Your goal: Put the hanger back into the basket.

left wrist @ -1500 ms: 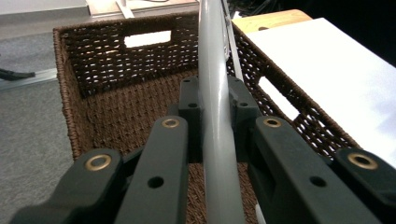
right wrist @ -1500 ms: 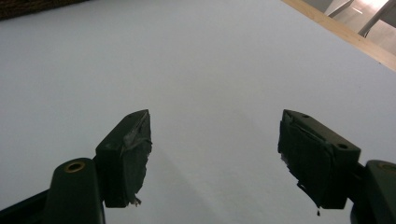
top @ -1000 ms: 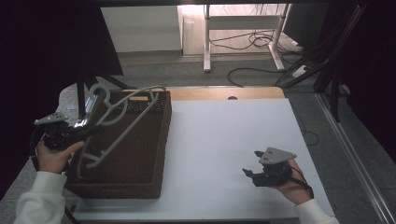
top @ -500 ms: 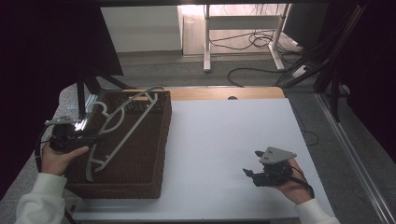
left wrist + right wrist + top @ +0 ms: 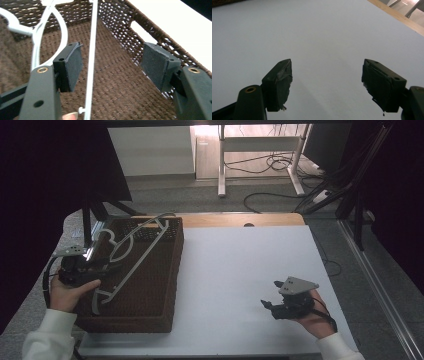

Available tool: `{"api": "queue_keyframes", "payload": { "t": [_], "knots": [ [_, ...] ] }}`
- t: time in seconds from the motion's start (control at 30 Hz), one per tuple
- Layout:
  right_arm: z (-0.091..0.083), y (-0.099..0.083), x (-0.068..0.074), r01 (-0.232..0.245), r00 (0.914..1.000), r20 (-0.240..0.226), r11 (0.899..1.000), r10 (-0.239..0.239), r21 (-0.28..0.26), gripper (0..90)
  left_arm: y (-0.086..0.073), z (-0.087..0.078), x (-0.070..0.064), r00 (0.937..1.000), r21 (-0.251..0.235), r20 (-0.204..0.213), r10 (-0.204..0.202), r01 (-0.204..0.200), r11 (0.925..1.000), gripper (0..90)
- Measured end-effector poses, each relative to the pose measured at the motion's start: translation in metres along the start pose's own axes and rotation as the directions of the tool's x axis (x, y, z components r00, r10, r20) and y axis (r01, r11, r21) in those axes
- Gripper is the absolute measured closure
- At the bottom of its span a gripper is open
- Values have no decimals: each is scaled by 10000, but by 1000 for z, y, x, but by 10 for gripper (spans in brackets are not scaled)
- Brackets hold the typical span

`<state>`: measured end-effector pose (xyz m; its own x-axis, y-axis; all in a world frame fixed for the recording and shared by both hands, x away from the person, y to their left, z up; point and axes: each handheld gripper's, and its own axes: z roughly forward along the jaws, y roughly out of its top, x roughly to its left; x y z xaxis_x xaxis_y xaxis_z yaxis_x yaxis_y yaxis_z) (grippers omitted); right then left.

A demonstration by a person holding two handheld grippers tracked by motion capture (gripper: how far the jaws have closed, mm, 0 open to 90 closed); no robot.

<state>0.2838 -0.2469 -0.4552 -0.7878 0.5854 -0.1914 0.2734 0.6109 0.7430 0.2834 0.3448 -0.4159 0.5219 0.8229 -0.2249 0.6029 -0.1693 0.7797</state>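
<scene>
A white plastic clothes hanger (image 5: 131,259) is seen lying in a dark brown woven wicker basket (image 5: 165,312) at table's left. Left gripper (image 5: 112,67) is spread around its straight bar, w/ no grip made yet. Right gripper (image 5: 327,83), also spread, is held idle over the white tabletop (image 5: 240,265). Lifting out appears left to do.

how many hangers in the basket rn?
1. A white hanger lies tilted in the brown wicker basket, its bar between the open jaws of the left gripper. Others could lie hidden beneath it.
</scene>
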Motion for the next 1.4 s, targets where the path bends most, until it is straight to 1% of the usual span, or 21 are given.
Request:
{"api": "queue_keyframes", "payload": {
  "t": [0.17,0.27,0.3,0.33,0.43,0.5,0.57,0.6,0.63,0.73,0.77,0.8,0.83,0.87,0.93,1.03,1.13,1.2,1.4],
  "knots": [
    [-2,0,-1,-9,10000,60,10000,10,-53,252,3,2,-15,9997,-44,155,212,-211,9998,322],
    [-3,0,-2,-24,10000,64,10000,24,-75,252,4,2,-21,9993,-159,241,278,-274,9995,320],
    [-4,0,-2,-38,10000,71,9999,39,-112,251,5,2,-26,9990,-198,296,321,-316,9993,318],
    [-4,0,-2,-38,10000,71,9999,39,-112,251,5,2,-26,9990,-198,296,321,-316,9993,316],
    [-4,0,-3,-53,10000,66,9999,54,-122,252,5,4,-36,9984,-206,432,359,-350,9992,311],
    [-4,0,-3,-60,10000,61,9999,61,-126,251,5,5,-43,9978,-200,502,436,-426,9989,307],
    [-4,1,-2,-128,9999,83,9998,129,-144,251,5,8,-52,9972,-245,619,414,-400,9989,300],
    [-4,1,-2,-132,9999,81,9998,133,-146,251,5,11,-62,9964,-225,735,431,-415,9989,297],
    [-4,1,-2,-132,9999,81,9998,133,-146,251,5,11,-62,9964,-225,735,431,-415,9989,294],
    [-5,2,-3,-105,9999,91,9998,107,-169,251,3,18,-78,9949,-202,908,441,-425,9989,288],
    [-5,2,-3,-109,9999,103,9998,111,-166,250,1,22,-88,9930,-179,1083,469,-453,9988,285],
    [-5,2,-3,-147,9998,110,9997,149,-171,250,1,22,-88,9930,-179,1083,469,-453,9988,283],
    [-5,1,-3,-141,9998,120,9997,143,-174,249,0,26,-98,9910,-197,1241,492,-471,9987,281],
    [-5,1,-3,-141,9998,120,9997,143,-174,249,0,26,-98,9910,-197,1241,492,-471,9987,280],
    [-5,1,-4,-116,9998,135,9998,118,-132,247,-2,31,-107,9886,-157,1407,544,-527,9985,276],
    [-5,0,-4,-166,9998,124,9998,167,-119,247,-4,38,-121,9844,-55,1592,748,-749,9972,274],
    [-5,-1,-5,-126,9999,110,9999,127,-105,247,-7,41,-130,9820,-5,1701,818,-829,9966,273],
    [-5,-1,-4,-106,9999,121,9999,108,-94,246,-9,43,-135,9826,3,1662,833,-845,9964,273],
    [-5,0,-3,-83,9999,119,9999,85,-119,245,-17,48,-140,9839,60,1621,758,-778,9969,273]
  ]
}}
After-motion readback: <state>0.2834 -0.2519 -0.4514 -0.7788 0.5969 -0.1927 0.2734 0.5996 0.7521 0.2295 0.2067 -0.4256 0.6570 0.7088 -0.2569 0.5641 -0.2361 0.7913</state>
